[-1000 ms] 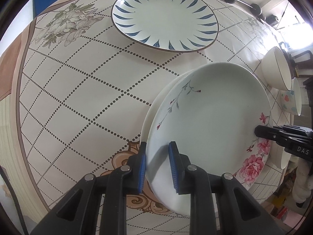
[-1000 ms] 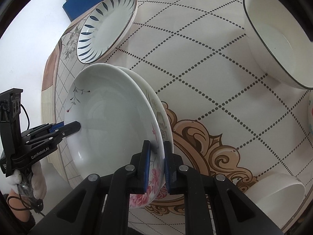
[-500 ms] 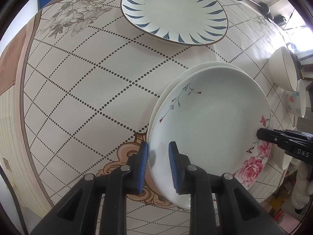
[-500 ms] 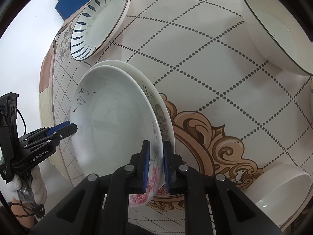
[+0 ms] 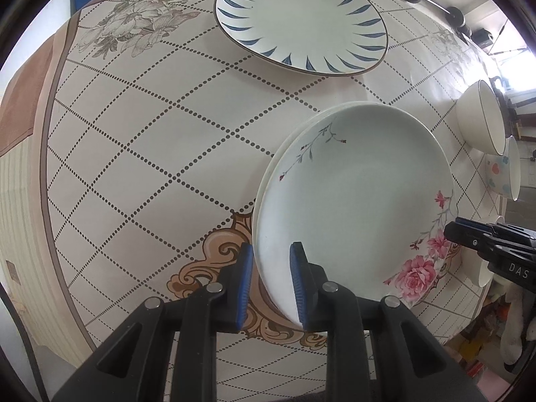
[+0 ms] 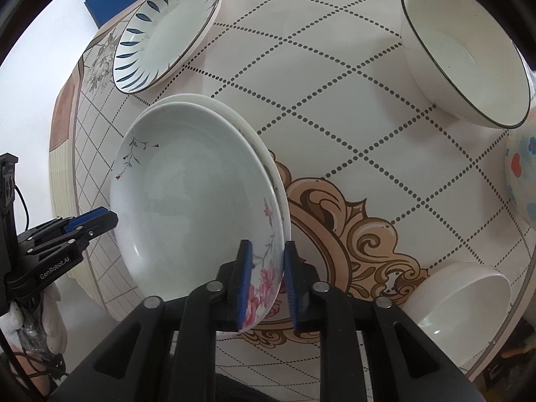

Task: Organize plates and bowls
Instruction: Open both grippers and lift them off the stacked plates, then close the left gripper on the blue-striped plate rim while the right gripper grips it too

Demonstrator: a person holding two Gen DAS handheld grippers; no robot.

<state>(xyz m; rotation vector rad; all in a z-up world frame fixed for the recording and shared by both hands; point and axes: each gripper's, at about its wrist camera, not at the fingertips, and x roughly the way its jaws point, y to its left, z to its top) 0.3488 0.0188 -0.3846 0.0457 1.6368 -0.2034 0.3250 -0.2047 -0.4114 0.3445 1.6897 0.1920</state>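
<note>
The rose plate (image 5: 361, 194) lay stacked on another plate (image 6: 234, 114), its rim between both grippers' jaws: the left gripper (image 5: 269, 281) pinched it, while the right gripper (image 6: 264, 279) was opening, pads clear.

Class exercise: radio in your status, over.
Left gripper gripping floral plate rim. Right gripper opening around opposite rim. Plate stacked on white plate. Nothing in the way.

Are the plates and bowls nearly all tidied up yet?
Only partly. The flowered plate already sits on another white plate. The right claw is opening around its rim; the left claw straddles the opposite rim. Left: the blue-leaf plate and the bowls, like the black-rimmed bowl, lie apart.
</note>
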